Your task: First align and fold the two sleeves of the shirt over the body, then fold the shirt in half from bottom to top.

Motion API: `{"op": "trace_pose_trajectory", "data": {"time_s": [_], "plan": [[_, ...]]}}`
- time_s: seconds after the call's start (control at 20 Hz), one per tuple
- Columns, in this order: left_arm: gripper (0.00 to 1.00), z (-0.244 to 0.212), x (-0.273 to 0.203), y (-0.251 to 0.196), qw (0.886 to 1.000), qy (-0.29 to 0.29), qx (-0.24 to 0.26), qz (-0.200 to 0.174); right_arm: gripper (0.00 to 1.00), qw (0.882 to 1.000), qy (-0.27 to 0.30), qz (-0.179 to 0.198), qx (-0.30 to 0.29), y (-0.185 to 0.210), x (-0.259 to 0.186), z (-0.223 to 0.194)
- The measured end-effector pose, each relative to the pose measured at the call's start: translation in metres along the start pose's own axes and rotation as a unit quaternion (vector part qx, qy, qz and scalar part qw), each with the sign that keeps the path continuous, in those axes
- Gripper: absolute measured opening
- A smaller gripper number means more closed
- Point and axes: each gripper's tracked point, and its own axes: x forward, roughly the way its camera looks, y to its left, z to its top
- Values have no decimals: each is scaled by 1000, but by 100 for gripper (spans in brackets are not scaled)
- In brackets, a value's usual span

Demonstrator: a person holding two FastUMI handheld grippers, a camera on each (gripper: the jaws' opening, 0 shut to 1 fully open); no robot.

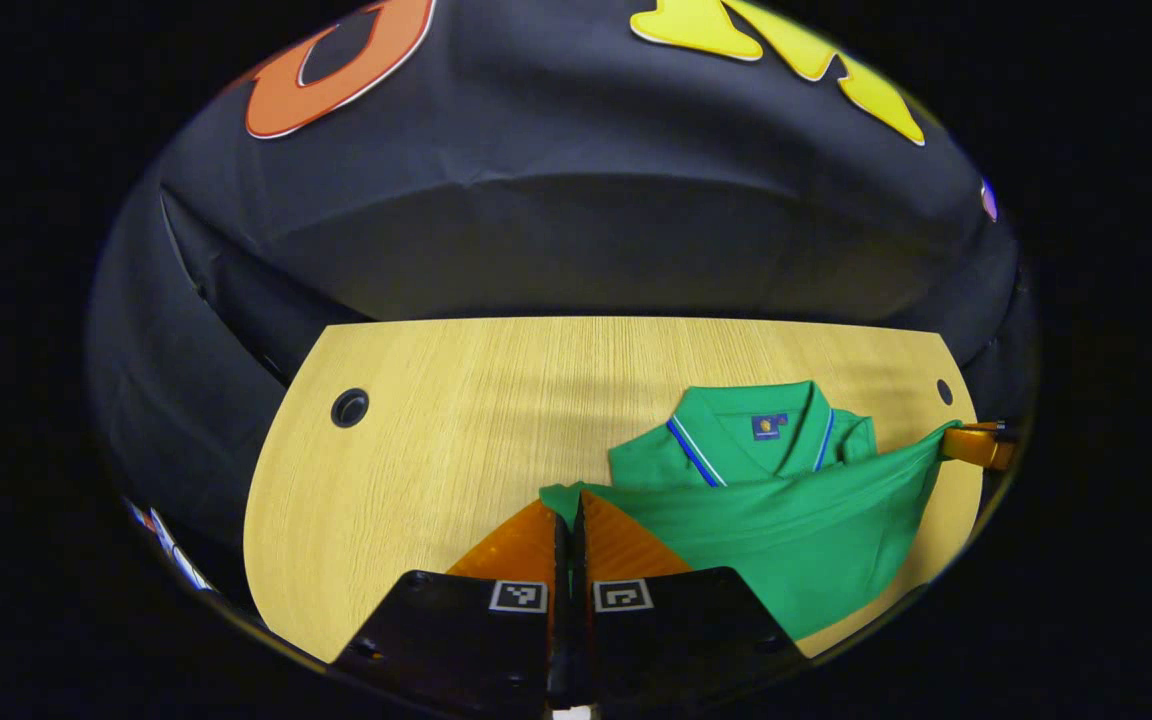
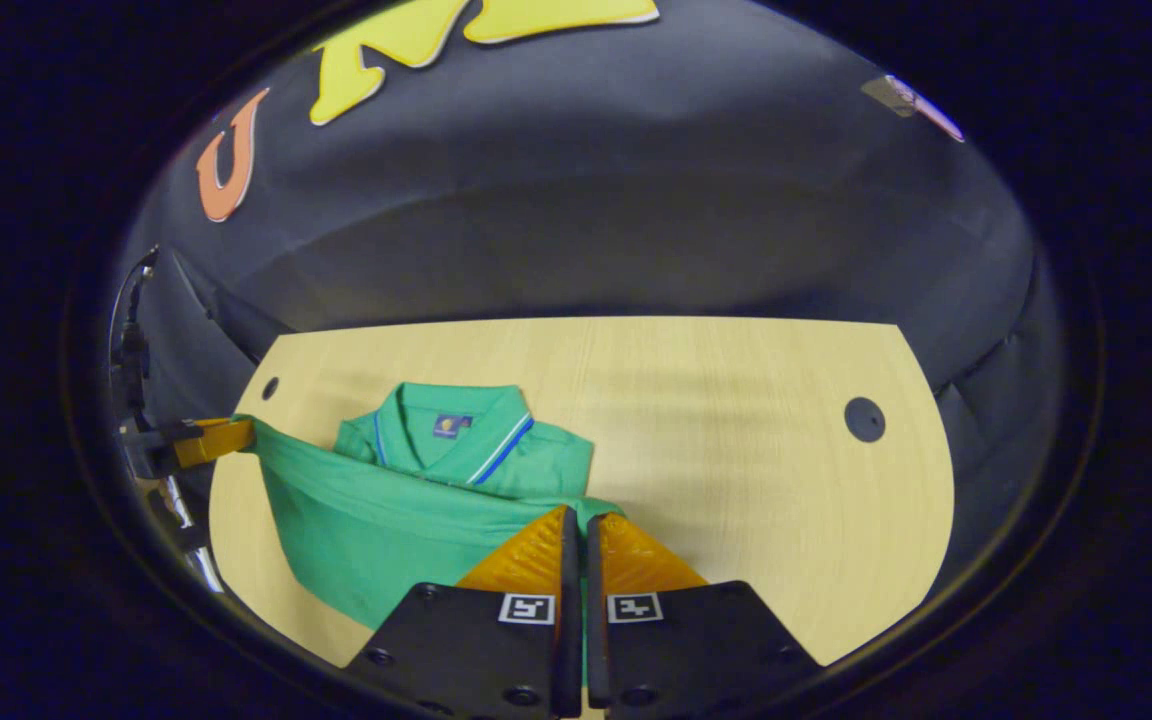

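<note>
A green polo shirt [image 1: 776,520] with a blue-and-white trimmed collar lies on the wooden table [image 1: 456,420], sleeves folded in. Its bottom hem is lifted and stretched taut between both grippers, just short of the collar. My left gripper [image 1: 568,512] is shut on the hem's left corner. In the left gripper view the right gripper [image 1: 976,445] pinches the other corner at the far right. In the right gripper view my right gripper [image 2: 578,520] is shut on the hem of the shirt [image 2: 386,520], and the left gripper [image 2: 211,438] holds the far corner at the left.
The table has a round cable hole [image 1: 349,407] at its left and another cable hole [image 2: 864,419] at its right. The black cloth wall stands close behind the table's far edge. Bare wood [image 2: 736,460] stretches beside the shirt.
</note>
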Motion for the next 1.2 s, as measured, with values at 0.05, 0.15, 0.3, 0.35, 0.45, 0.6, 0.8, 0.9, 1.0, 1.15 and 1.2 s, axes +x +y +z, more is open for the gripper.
{"op": "trace_pose_trajectory", "data": {"time_s": [0.05, 0.15, 0.3, 0.35, 0.45, 0.6, 0.8, 0.9, 1.0, 1.15, 1.2], "plan": [[3, 5, 12, -3, 1000, -4, 3, -1, 5, 1000, -6, -3, -2, -3, 10, 6], [3, 9, 32, -5, 1000, -10, 11, 3, 5, 1000, -16, -9, -8, -9, 29, 12], [3, 10, 58, -10, 999, -8, 31, 6, 5, 1000, -8, -17, -3, -14, 53, 4], [3, 9, 63, -8, 999, -11, 33, 10, 5, 1000, 2, -19, 5, -15, 59, -1], [3, 4, 74, -7, 1000, -6, 24, 16, 2, 999, 16, -13, 30, -12, 70, -10], [3, -8, 82, -6, 1000, 1, -4, 17, 5, 997, 22, -7, 72, -17, 76, -15], [8, -10, 86, -8, 1000, -3, -23, 8, 9, 996, 21, -7, 82, -20, 80, -18], [28, -17, 88, -9, 999, -3, -46, 3, 30, 995, 8, 18, 93, -10, 81, -12], [66, -24, 87, -6, 997, 1, -74, 1, 55, 996, 6, 8, 86, -14, 75, -12], [91, -12, 61, 1, 991, -28, -132, -14, 87, 996, -26, -5, 85, -16, 43, 2], [89, -4, 45, 2, 987, -44, -149, -30, 99, 995, -39, -7, 91, -15, 27, 8]]}}
